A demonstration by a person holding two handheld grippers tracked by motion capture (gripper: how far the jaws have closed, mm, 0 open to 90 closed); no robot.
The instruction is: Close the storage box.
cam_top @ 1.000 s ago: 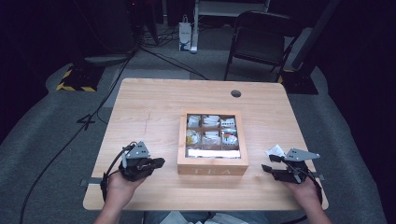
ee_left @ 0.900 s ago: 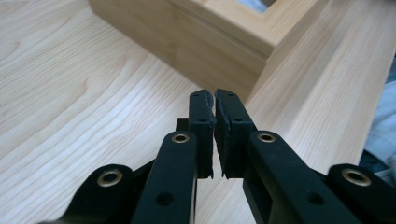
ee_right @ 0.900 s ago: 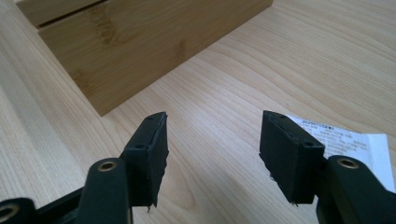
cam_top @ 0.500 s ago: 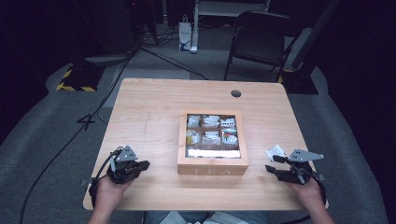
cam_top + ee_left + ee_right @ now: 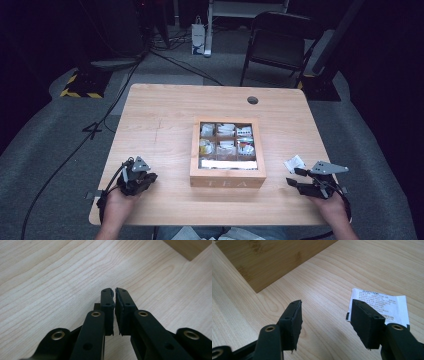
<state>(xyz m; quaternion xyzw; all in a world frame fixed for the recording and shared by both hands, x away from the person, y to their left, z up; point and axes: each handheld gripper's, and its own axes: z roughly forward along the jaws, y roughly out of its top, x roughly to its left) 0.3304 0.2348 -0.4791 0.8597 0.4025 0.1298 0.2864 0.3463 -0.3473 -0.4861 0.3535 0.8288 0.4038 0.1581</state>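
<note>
Left gripper (image 5: 148,178) lower and nearer the table (image 5: 165,125) edge than a second ago, clenched, empty. Right gripper (image 5: 325,320) unmoved, released, over bare wood; packet (image 5: 382,303) just behind one jaw, right of tea box (image 5: 227,177).

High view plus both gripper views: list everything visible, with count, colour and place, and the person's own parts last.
Table: one, light wood, centre.
Tea box: one, brown wood, open, mid-table; nine compartments, holding mostly white sachets.
Loose sachet: one, white, printed, on the table right of the box, just ahead of the right gripper.
Folding chair: one, black, beyond the table.
Bag: one, white, on the floor behind.
Left gripper: black, jaws shut, empty, near the table's front left.
Right gripper: black, jaws open, front right.
</note>
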